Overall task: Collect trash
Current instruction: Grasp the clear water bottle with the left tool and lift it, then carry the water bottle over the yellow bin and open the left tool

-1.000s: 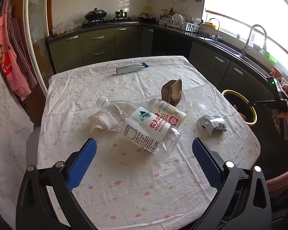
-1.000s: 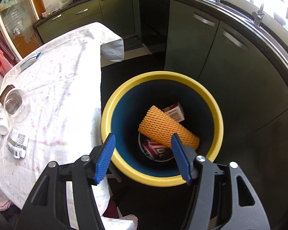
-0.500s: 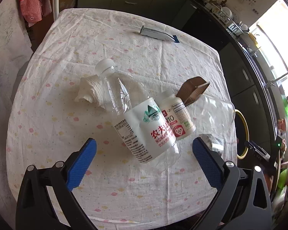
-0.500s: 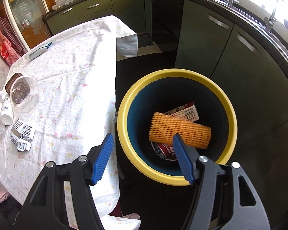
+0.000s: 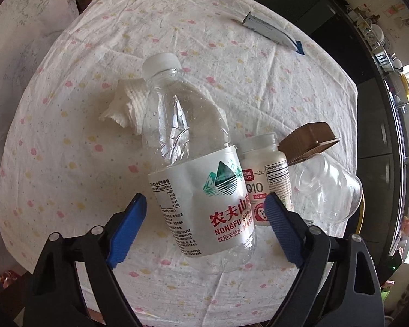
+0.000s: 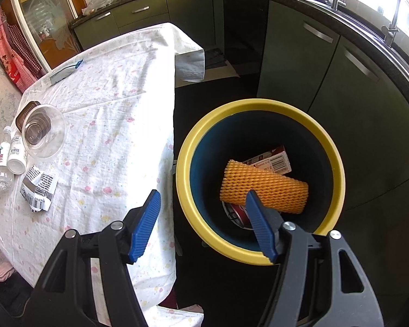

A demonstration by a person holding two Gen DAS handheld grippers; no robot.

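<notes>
Clear water bottle (image 5: 196, 169), white cap, white-green label, seen lying on desk (image 5: 68, 125) between spread pads of left tool (image 5: 204, 218). Right tool (image 6: 201, 218) held apart over yellow-rimmed bin (image 6: 338, 169).

We are seeing the left gripper (image 5: 205, 227) wearing black angular frames with silver screws, carrying ribbed blue pads (image 5: 126, 231) on its jaws. We are finding the right gripper (image 6: 203, 226) showing identical black arms, screws and blue pads (image 6: 260, 226).
</notes>
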